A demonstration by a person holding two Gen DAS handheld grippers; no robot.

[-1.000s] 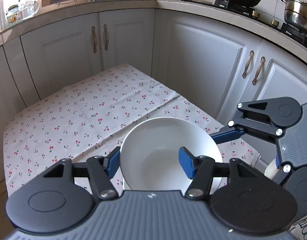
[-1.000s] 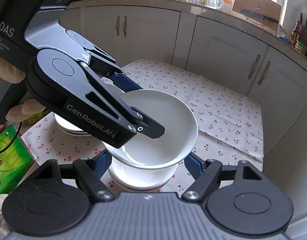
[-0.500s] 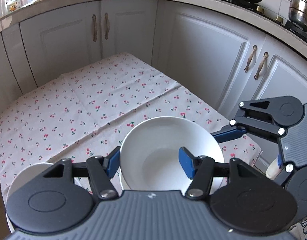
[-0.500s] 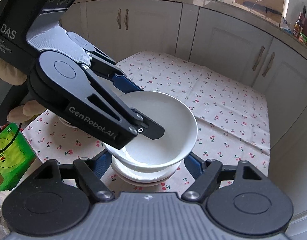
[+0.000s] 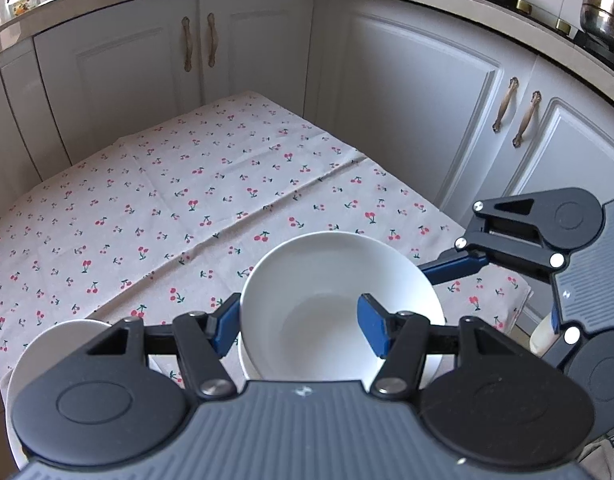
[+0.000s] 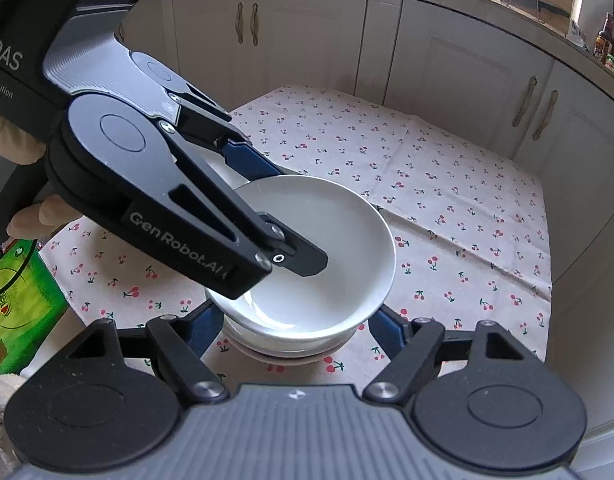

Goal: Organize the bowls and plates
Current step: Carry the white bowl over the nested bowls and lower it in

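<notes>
On the near edge of the cherry-print tablecloth [image 5: 211,200], a white bowl [image 6: 319,248] hangs just above a second white bowl [image 6: 283,340]. The left gripper [image 5: 299,320] pinches the upper bowl's rim, one pad inside, one outside. The right gripper [image 6: 291,324] straddles the lower bowl with its fingers apart on either side; whether they touch it I cannot tell.

A one-sided rim grip on smooth glaze could, I judge, let the bowl tip or slip, and a skewed release would knock rim on rim or nudge the lower bowl toward the table edge.

Count: two bowls, one white plate [image 5: 47,344] at near left, partly hidden, so more may lie under it.
</notes>
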